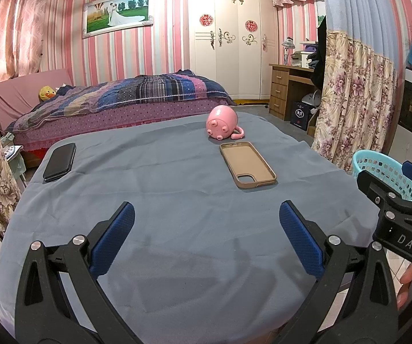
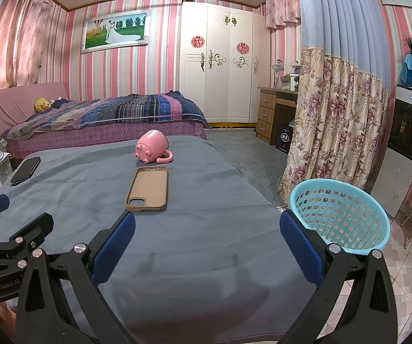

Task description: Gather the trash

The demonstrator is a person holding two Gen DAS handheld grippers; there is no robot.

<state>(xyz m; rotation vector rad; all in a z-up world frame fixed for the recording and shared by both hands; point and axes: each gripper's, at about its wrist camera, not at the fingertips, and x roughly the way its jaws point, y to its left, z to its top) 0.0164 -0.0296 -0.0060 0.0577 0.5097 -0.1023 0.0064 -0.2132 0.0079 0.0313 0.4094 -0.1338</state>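
A turquoise mesh basket (image 2: 340, 215) stands on the floor just past the table's right edge; its rim shows as the basket (image 1: 384, 172) in the left wrist view. On the blue-grey tablecloth (image 1: 177, 200) lie a tan phone case (image 1: 247, 164) (image 2: 148, 189), a pink pig-shaped mug (image 1: 221, 121) (image 2: 152, 146) on its side, and a black phone (image 1: 59, 162) (image 2: 25, 170). My left gripper (image 1: 206, 232) hangs open over the near cloth, holding nothing. My right gripper (image 2: 206, 240) is open too, its right finger beside the basket rim.
A bed (image 1: 120, 100) with a striped quilt stands behind the table. A white wardrobe (image 1: 229, 40) and wooden desk (image 1: 289, 86) are at the back right. A floral curtain (image 2: 332, 114) hangs right of the table, with a dark appliance (image 2: 409, 126) beyond.
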